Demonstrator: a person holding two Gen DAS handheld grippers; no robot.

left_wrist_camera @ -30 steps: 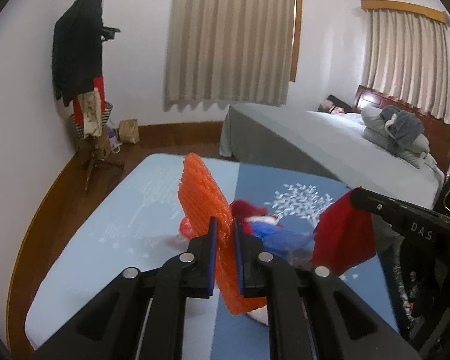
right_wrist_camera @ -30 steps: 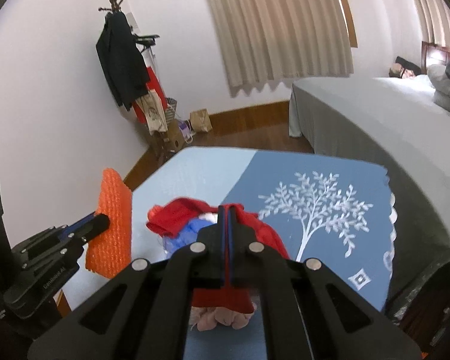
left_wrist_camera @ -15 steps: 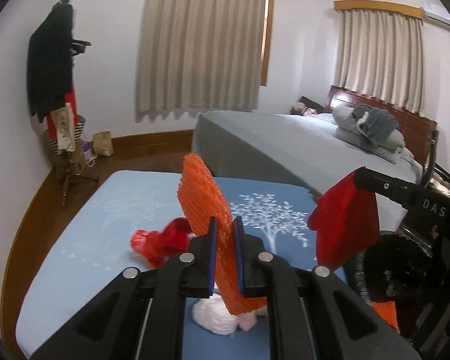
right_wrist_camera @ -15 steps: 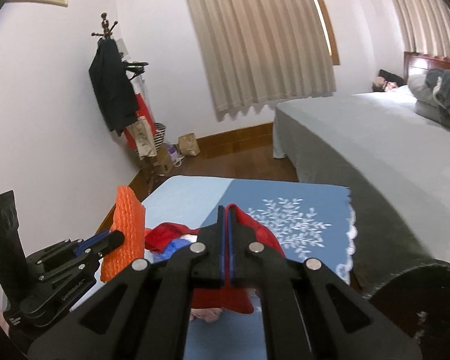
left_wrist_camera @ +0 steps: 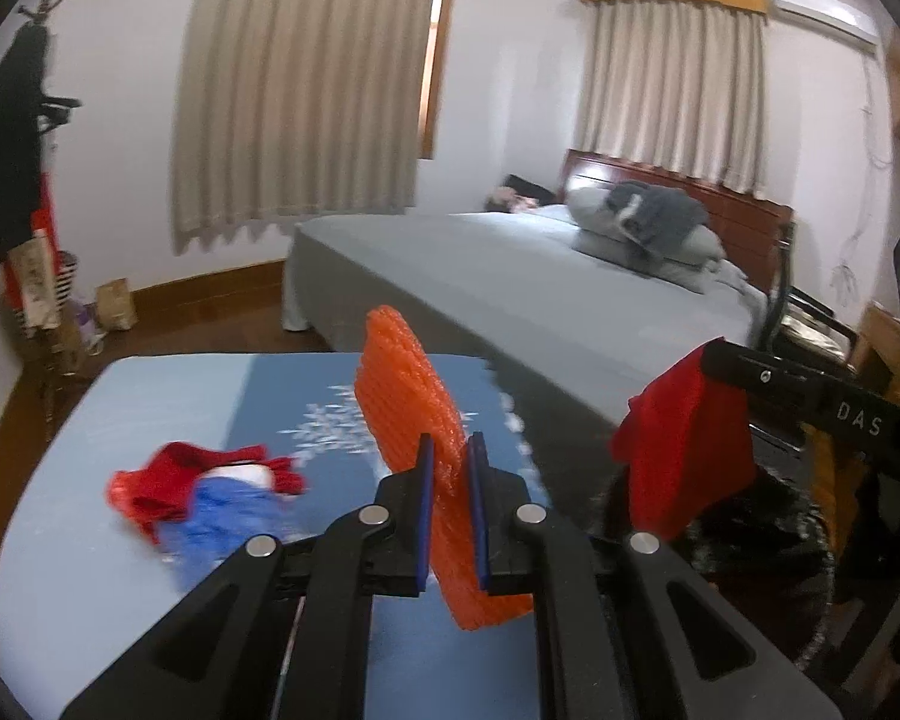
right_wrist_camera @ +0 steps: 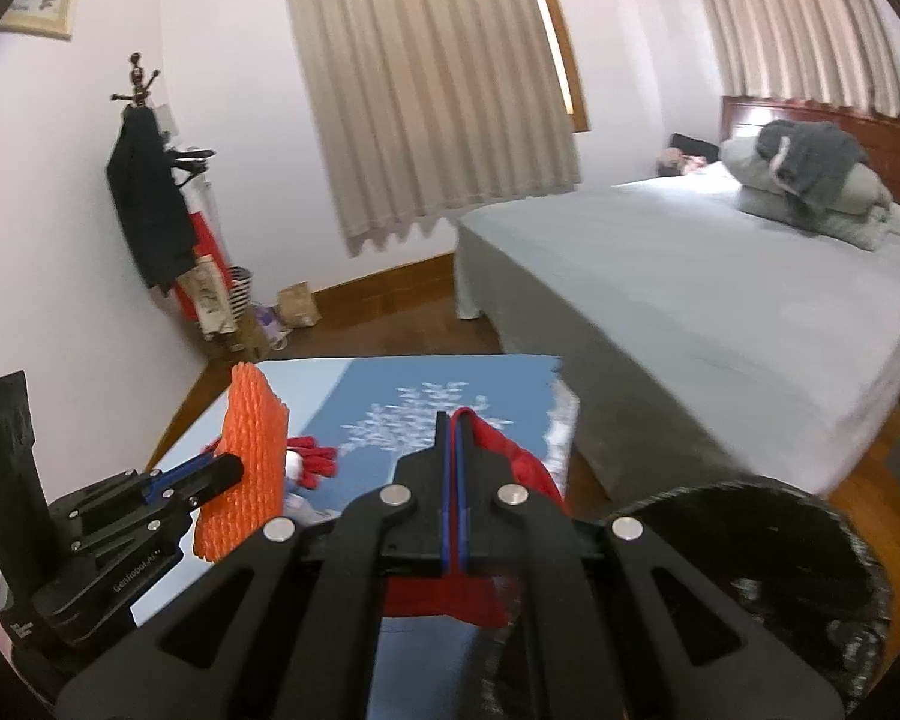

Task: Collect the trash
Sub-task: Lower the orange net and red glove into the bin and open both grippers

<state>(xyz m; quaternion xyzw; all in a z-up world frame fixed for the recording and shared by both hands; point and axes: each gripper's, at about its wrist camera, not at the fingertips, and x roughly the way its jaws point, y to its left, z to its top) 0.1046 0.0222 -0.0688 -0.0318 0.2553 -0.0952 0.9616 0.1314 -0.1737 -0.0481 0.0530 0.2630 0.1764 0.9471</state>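
Blue surface (left_wrist_camera: pixel 78 540) holds scraps; left hand-held gripper (left_wrist_camera: pixel 450 516) clamps orange netting (left_wrist_camera: pixel 414 420), right hand-held gripper (right_wrist_camera: pixel 455 492) red wrapper (right_wrist_camera: pixel 444 600); next, drop both into black bin (right_wrist_camera: pixel 750 570).

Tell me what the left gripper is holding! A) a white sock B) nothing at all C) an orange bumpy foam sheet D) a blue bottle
C: the left gripper has its fingers pinched on the orange foam sheet, which stands upright above the blue table cloth.
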